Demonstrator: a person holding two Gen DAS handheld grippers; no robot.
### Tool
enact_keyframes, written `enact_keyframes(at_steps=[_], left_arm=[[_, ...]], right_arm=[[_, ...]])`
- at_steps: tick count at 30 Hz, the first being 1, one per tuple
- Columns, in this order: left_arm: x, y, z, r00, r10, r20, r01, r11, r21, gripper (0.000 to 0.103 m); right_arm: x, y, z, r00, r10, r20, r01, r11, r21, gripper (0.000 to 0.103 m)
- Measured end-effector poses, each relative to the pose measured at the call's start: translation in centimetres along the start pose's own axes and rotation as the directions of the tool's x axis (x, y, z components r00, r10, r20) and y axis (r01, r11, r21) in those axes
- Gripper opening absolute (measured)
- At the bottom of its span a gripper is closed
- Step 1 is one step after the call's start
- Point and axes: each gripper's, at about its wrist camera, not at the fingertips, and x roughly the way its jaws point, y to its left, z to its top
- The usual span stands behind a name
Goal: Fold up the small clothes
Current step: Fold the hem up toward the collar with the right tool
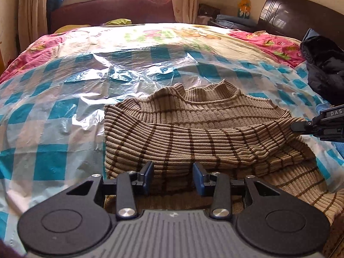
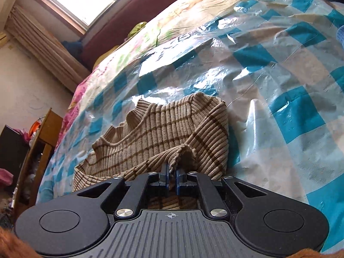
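A tan ribbed sweater (image 1: 193,129) with brown stripes lies on the blue-checked plastic sheet (image 1: 64,118), collar toward the far side. One sleeve lies folded across its body. My left gripper (image 1: 173,172) hovers over the sweater's near part, jaws apart, with fabric below them and nothing pinched. My right gripper (image 2: 172,172) is shut on the sleeve's cuff (image 2: 185,154). It also shows in the left wrist view as the right gripper (image 1: 296,126) at the sweater's right side. In the right wrist view the sweater (image 2: 150,133) bunches up ahead of the fingers.
The plastic sheet (image 2: 279,107) covers a bed with a floral quilt (image 1: 150,34). A dark jacket (image 1: 322,64) lies at the right edge by the headboard (image 1: 290,10). A wooden cabinet (image 2: 43,139) stands beside the bed. A window and curtains are at the far wall.
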Motion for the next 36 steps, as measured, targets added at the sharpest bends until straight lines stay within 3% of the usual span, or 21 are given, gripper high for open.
enact_keyframes(at_steps=[4,8,10,12,13,16,18,25,28,31,32,34,36], left_arm=[[0.7,0.3,-0.1,1.000,-0.002,-0.015,0.002,1.000,-0.017,0.044],[1.2,0.2,-0.6,0.999,0.004,-0.041,-0.004,1.000,-0.005,0.044],[0.9,0.0,-0.7,0.999,-0.001,-0.040,0.001,1.000,0.004,0.044],[0.8,0.0,-0.5,0.999,-0.005,-0.041,0.005,1.000,0.008,0.044],[0.8,0.0,-0.4,0.999,-0.004,-0.041,0.004,1.000,0.010,0.044],[0.8,0.1,0.0,0.999,-0.005,-0.037,0.005,1.000,0.003,0.044],[0.8,0.2,0.2,0.999,-0.007,-0.032,0.007,1.000,-0.006,0.044],[-0.1,0.0,0.9,1.000,-0.018,-0.003,0.018,1.000,0.000,0.044],[-0.9,-0.2,1.3,0.999,-0.029,0.033,0.029,1.000,0.000,0.044],[-1.1,-0.2,1.5,0.998,-0.035,0.050,0.036,0.999,-0.009,0.044],[-1.0,-0.2,1.4,0.998,-0.036,0.043,0.037,0.999,-0.009,0.044],[-0.4,-0.2,1.0,0.999,-0.035,0.021,0.035,0.999,-0.009,0.044],[0.5,-0.1,0.4,0.999,-0.035,-0.025,0.035,0.999,-0.013,0.044]], right_arm=[[-1.0,0.5,-0.6,1.000,-0.012,0.008,0.013,0.998,-0.057,0.009],[0.0,-0.4,-1.1,0.998,0.000,-0.055,-0.002,1.000,-0.030,0.012],[0.4,-0.6,-1.2,0.997,0.034,-0.074,-0.035,0.999,-0.008,0.020],[0.6,-0.8,-1.1,0.996,0.056,-0.063,-0.055,0.998,0.025,0.035],[0.7,-0.8,-1.0,0.997,0.060,-0.051,-0.058,0.998,0.033,0.035],[1.2,-0.6,-0.2,0.999,0.046,-0.025,-0.045,0.998,0.048,0.031],[1.7,-0.2,0.3,0.999,0.035,-0.031,-0.034,0.998,0.056,0.013],[-0.2,2.0,1.8,0.992,0.112,0.052,-0.114,0.993,0.027,0.006],[-1.8,3.9,2.6,0.975,0.203,0.092,-0.204,0.979,0.000,0.006],[-5.0,6.5,2.3,0.930,0.311,0.197,-0.284,0.947,-0.152,0.005],[-5.4,6.7,2.0,0.930,0.302,0.210,-0.267,0.947,-0.178,0.004],[-4.6,5.3,1.4,0.958,0.236,0.164,-0.215,0.967,-0.136,0.004],[-2.3,2.6,0.5,0.992,0.098,0.081,-0.093,0.994,-0.059,0.004]])
